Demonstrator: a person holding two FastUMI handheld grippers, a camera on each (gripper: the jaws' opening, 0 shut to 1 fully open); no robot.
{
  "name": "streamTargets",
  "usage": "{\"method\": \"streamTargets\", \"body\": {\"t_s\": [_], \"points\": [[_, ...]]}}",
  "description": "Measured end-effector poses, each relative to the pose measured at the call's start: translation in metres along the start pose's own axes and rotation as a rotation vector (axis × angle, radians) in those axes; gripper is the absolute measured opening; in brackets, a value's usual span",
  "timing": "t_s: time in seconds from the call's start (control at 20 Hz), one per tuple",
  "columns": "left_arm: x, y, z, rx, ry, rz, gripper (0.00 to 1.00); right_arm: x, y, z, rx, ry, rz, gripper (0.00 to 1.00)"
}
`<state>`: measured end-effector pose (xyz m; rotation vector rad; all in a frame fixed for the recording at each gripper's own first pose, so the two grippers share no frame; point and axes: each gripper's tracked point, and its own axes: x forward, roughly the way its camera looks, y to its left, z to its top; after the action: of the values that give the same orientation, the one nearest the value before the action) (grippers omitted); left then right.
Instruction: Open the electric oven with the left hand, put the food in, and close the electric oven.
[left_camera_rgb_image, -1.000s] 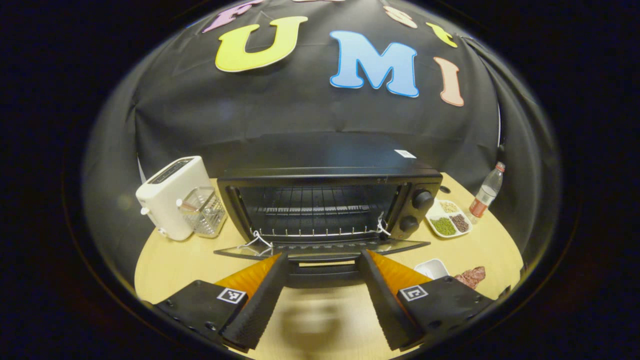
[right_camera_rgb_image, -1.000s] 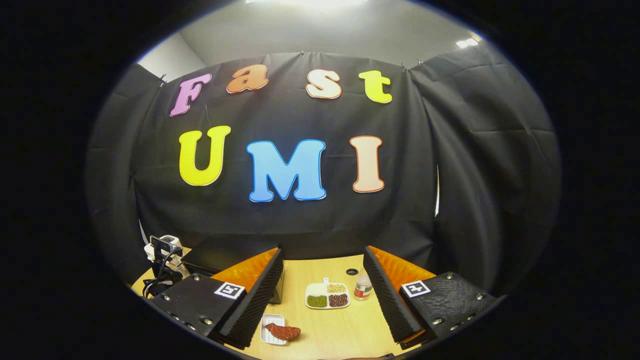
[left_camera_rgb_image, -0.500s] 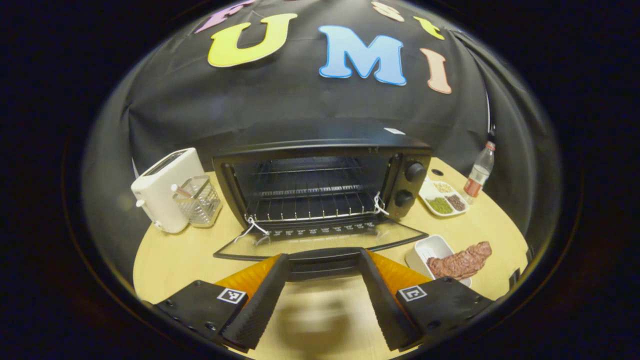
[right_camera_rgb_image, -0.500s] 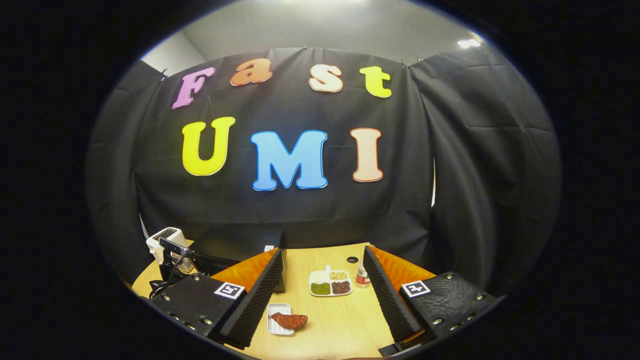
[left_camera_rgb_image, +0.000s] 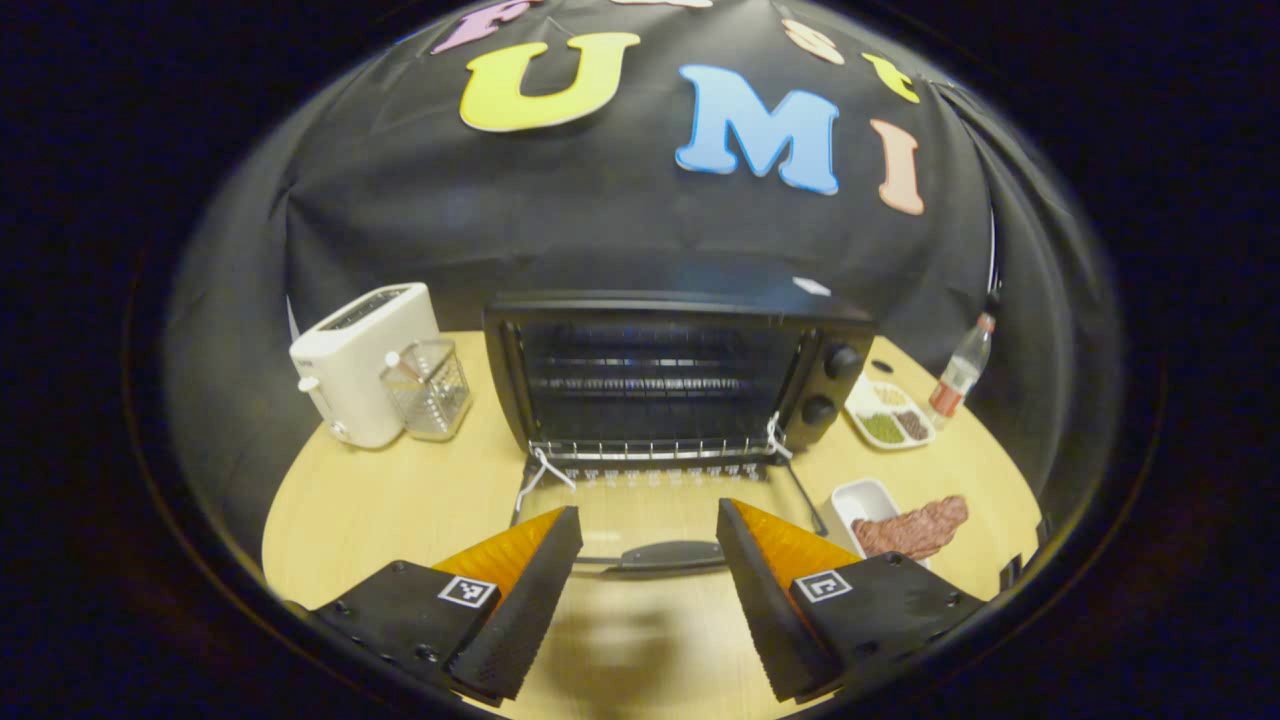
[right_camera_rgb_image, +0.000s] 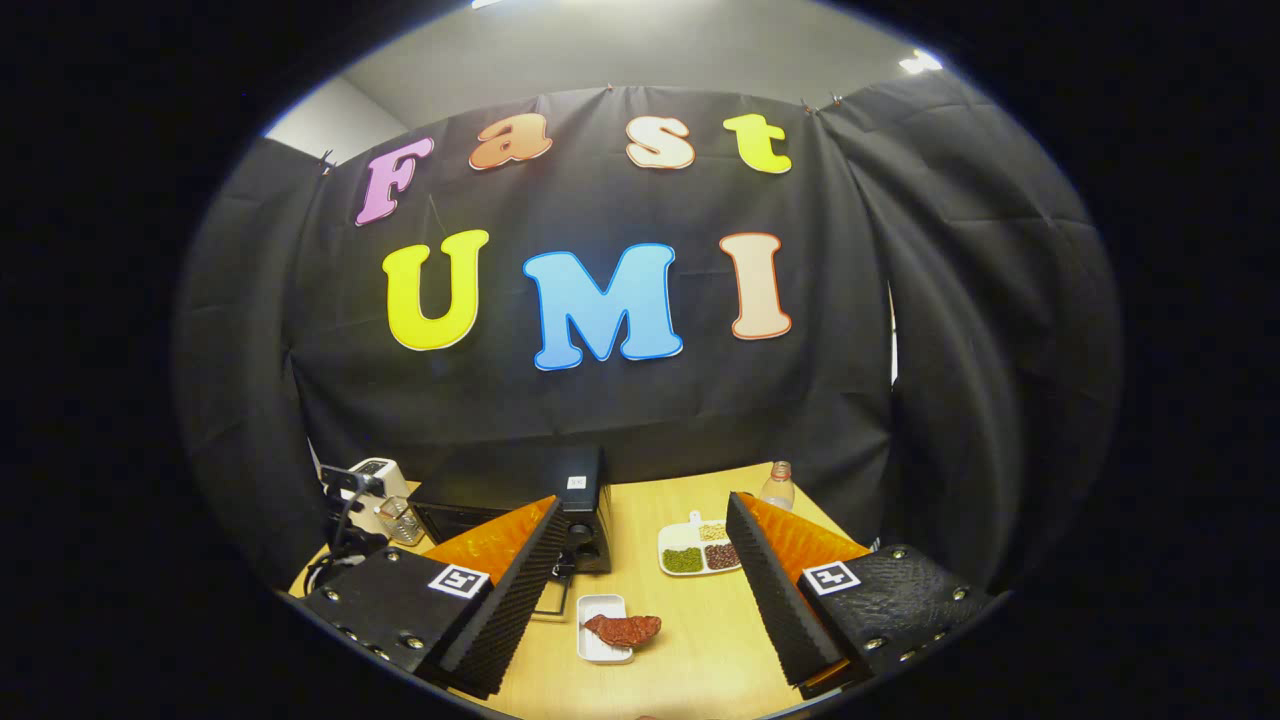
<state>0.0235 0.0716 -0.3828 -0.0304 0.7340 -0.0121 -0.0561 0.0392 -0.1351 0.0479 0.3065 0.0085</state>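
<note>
Left gripper view, fingers: the left gripper (left_camera_rgb_image: 648, 545) has its two black ribbed fingers spread apart with nothing between them but the dark door handle (left_camera_rgb_image: 668, 555) lying just beyond their tips; they do not press on it.
Left gripper view, oven: the black electric oven (left_camera_rgb_image: 680, 375) stands straight ahead of the fingers on the pale wooden surface (left_camera_rgb_image: 400, 500), its glass door (left_camera_rgb_image: 660, 515) folded down flat toward the fingers, the wire rack (left_camera_rgb_image: 655, 448) and dark cavity exposed.
Left gripper view, food: a reddish-brown slab of meat (left_camera_rgb_image: 912, 528) rests on a small white rectangular dish (left_camera_rgb_image: 860, 498), ahead and to the right of the right-hand finger, beside the open door.
Left gripper view, other things: a white toaster (left_camera_rgb_image: 365, 362) and a clear holder (left_camera_rgb_image: 430, 390) sit ahead to the left.
Right gripper view, fingers: the right gripper (right_camera_rgb_image: 645, 590) is likewise spread wide and empty, held above the surface.
Right gripper view, food: the meat (right_camera_rgb_image: 624, 629) lies between and below the fingertips, half on its dish (right_camera_rgb_image: 597, 640); the oven (right_camera_rgb_image: 560, 500) shows behind the left-hand finger.
Step in hand: opening looks finished; fetching the food seems next.
Next move calls for: lowering the right fingers around the meat, closing gently on the limp, irregular piece, then carrying it over the door onto the rack.
</note>
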Motion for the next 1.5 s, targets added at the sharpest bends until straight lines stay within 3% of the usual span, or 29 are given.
{"method": "streamTargets", "body": {"t_s": [0.05,0.15,0.25,0.35,0.4,0.5,0.55,0.7,0.85,1.05,1.1,1.3,1.5], "points": [[-0.013,-0.001,0.023,-0.019,-0.050,0.001,0.93,0.005,-0.003,-0.002,0.014,0.007,0.001,0.98],[-0.036,-0.004,0.072,-0.038,-0.154,0.003,0.96,0.016,-0.012,-0.009,0.027,0.026,0.005,0.98],[-0.068,0.003,0.118,-0.023,-0.264,0.055,0.96,0.028,-0.010,-0.021,0.050,0.064,0.077,0.98],[-0.100,0.000,0.159,-0.031,-0.370,0.071,0.93,0.041,-0.013,-0.039,0.088,0.136,0.140,0.98],[-0.113,-0.007,0.175,-0.043,-0.408,0.062,0.96,0.046,-0.014,-0.048,0.116,0.177,0.172,0.99],[-0.132,-0.013,0.198,-0.043,-0.454,0.058,0.91,0.060,-0.015,-0.075,0.171,0.287,0.213,0.99],[-0.140,-0.013,0.205,-0.030,-0.473,0.061,0.96,0.068,-0.019,-0.091,0.201,0.350,0.219,0.99],[-0.145,-0.015,0.199,0.028,-0.481,0.098,0.97,0.083,-0.019,-0.132,0.326,0.512,0.265,0.99],[-0.141,-0.027,0.182,0.018,-0.430,0.094,0.96,0.094,-0.022,-0.168,0.417,0.624,0.296,0.96],[-0.157,-0.030,0.198,0.014,-0.485,0.123,0.97,0.100,-0.027,-0.227,0.435,0.719,0.336,0.96],[-0.161,-0.029,0.204,0.020,-0.502,0.132,0.91,0.102,-0.028,-0.234,0.437,0.731,0.335,0.96],[-0.179,-0.036,0.222,0.034,-0.546,0.157,0.96,0.107,-0.024,-0.263,0.449,0.788,0.340,0.96],[-0.164,-0.038,0.201,0.043,-0.481,0.192,0.97,0.114,-0.011,-0.281,0.471,0.857,0.390,0.96]]}}
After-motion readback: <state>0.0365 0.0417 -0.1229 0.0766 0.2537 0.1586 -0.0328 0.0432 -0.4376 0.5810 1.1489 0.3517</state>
